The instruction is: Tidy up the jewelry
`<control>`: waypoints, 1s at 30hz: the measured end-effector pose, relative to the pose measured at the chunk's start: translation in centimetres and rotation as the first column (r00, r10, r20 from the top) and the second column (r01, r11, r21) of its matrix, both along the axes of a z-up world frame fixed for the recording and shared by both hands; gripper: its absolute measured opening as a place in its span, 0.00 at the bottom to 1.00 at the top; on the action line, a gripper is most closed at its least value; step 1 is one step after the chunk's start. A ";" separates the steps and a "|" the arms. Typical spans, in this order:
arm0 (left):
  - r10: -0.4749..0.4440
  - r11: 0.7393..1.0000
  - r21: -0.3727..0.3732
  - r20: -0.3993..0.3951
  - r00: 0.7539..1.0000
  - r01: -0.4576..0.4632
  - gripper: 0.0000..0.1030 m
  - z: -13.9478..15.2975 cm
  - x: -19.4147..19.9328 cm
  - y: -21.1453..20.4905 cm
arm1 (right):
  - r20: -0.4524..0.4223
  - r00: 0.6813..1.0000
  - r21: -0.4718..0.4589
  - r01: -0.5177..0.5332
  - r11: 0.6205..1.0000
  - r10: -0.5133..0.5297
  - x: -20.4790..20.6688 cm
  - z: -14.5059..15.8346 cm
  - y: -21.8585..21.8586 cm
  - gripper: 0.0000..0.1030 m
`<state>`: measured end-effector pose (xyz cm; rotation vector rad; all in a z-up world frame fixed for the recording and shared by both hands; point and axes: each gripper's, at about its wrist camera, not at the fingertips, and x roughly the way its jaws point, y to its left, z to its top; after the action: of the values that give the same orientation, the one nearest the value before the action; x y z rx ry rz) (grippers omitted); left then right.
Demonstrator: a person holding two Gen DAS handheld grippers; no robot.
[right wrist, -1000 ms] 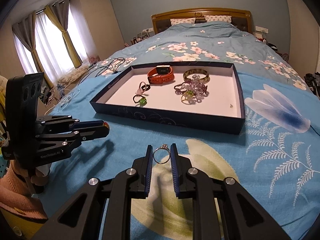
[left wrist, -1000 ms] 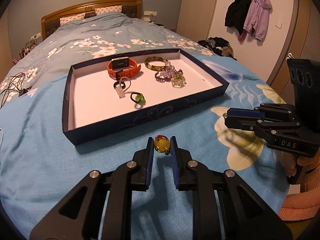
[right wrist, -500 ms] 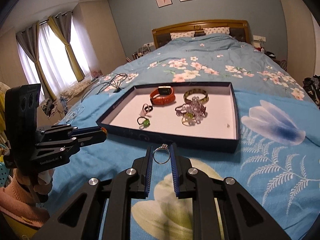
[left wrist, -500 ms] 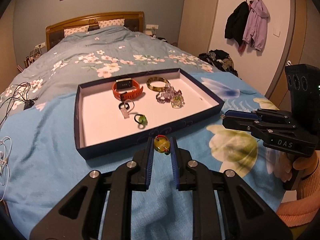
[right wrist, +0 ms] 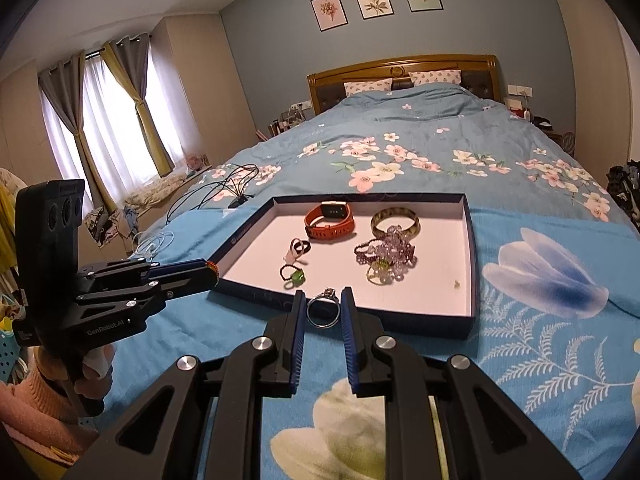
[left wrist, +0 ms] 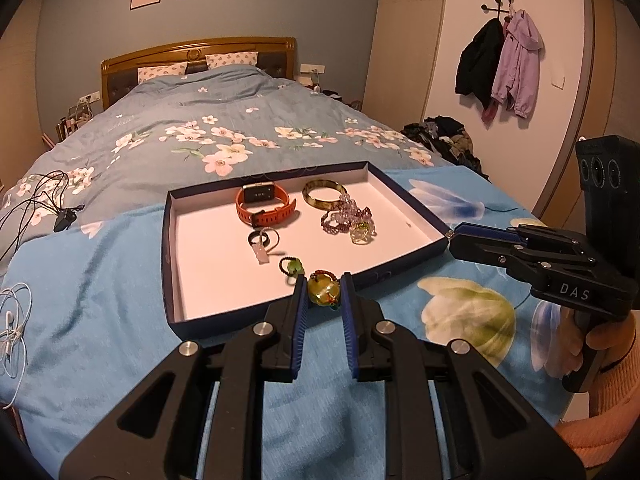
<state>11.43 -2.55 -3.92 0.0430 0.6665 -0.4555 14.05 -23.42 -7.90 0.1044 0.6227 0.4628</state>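
A dark blue tray with a white floor lies on the blue floral bedspread. It holds an orange watch, a green bangle, purple bead bracelets and small rings. My left gripper is shut on a yellow-green bead ring, raised over the tray's near wall. My right gripper is shut on a silver ring, raised before the tray's near wall.
Black cables and white earphones lie on the bed left of the tray. Each gripper shows in the other's view, the right one beside the tray's right corner and the left one at its left corner. Clothes lie right of the bed.
Both grippers have risen and tilted up with their rings still held; the tray now sits lower and farther in each view.
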 end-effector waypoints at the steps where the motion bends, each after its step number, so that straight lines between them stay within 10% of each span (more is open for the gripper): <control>1: 0.005 1.000 -0.001 0.004 1.000 -0.005 0.16 0.1 0.0 0.0 | 0.002 1.000 0.000 0.001 1.000 -0.001 0.0 0.1 0.0 0.15; 22: 0.043 0.999 -0.011 0.019 0.999 -0.043 0.16 0.9 1.1 0.8 | 0.041 0.999 0.008 0.006 1.000 -0.006 0.9 1.2 0.1 0.15; 30: 0.008 0.999 0.051 -0.084 0.996 -0.003 0.34 -2.7 0.9 1.2 | 0.028 1.000 0.006 -0.005 1.000 0.004 1.0 0.7 0.1 0.15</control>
<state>12.29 -1.36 -6.64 0.0701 0.7609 -0.4371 15.02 -23.28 -7.18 0.1021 0.5942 0.4698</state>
